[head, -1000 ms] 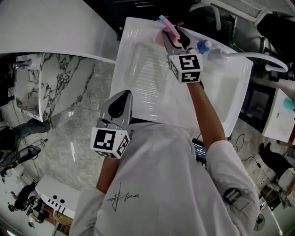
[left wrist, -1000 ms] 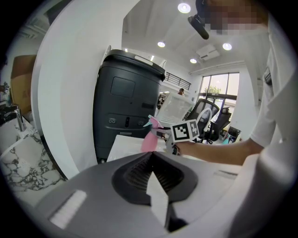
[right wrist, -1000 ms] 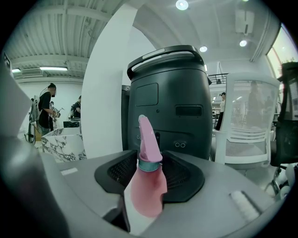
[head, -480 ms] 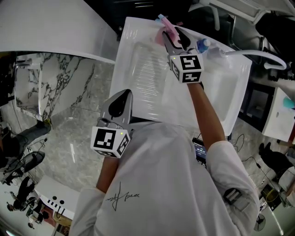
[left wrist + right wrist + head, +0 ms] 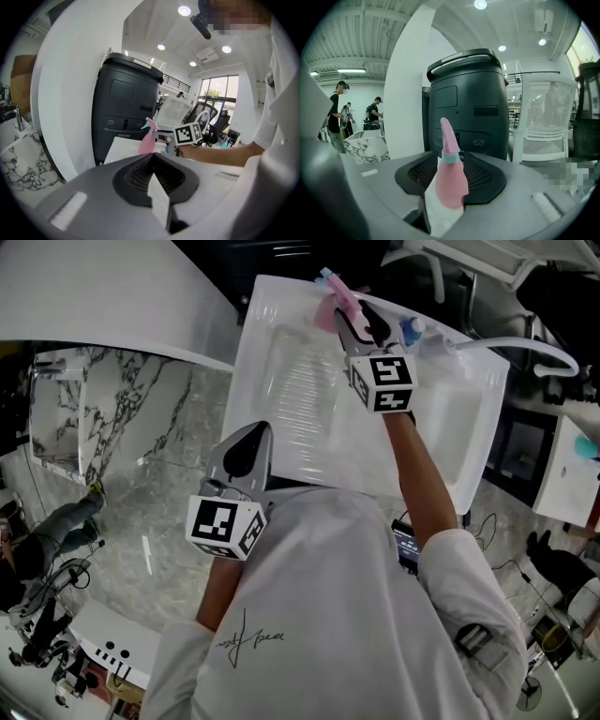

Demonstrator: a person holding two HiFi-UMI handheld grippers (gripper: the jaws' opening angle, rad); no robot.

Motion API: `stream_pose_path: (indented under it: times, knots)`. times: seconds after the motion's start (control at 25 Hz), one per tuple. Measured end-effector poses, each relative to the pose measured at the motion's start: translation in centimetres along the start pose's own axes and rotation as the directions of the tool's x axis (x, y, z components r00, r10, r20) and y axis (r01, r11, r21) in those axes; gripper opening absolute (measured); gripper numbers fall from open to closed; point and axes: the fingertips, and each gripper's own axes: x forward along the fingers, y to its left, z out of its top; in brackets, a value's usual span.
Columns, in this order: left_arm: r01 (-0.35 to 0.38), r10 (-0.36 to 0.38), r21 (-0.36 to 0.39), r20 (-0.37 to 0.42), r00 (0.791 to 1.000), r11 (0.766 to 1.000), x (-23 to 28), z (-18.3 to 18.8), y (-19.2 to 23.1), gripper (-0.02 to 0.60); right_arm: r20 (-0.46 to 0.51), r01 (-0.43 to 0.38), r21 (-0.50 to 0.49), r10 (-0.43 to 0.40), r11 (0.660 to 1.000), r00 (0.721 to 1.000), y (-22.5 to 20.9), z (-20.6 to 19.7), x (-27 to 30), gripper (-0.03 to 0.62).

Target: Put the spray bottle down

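A pink spray bottle (image 5: 337, 300) with a pale blue collar stands upright at the far edge of the white table (image 5: 300, 399). My right gripper (image 5: 351, 315) is shut on its body; in the right gripper view the spray bottle (image 5: 451, 180) fills the gap of the right gripper (image 5: 449, 164), nozzle pointing up. My left gripper (image 5: 249, 432) hovers at the table's near edge, close to my body, shut with nothing in it. The left gripper view shows the left gripper (image 5: 153, 160) closed, and the spray bottle (image 5: 147, 140) far ahead.
A blue-capped bottle (image 5: 412, 331) and a curved white hose (image 5: 525, 348) lie right of the held bottle. A dark machine (image 5: 468, 103) stands behind the table, a white chair (image 5: 546, 117) to its right. Marble floor (image 5: 159, 484) lies left; people (image 5: 335, 112) stand far left.
My right gripper with the spray bottle has shifted very slightly to the right. The left gripper has stayed where it was.
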Motion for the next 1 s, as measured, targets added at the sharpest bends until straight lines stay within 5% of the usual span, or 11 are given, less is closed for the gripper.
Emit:
stream_pose_path:
  times: [1.0]
  knots:
    - [0.010, -0.009, -0.006, 0.037, 0.999, 1.000, -0.9, -0.5, -2.1, 0.048, -0.001, 0.013, 0.010, -0.013, 1.000, 1.000, -0.7, 0.0, -4.6, 0.144]
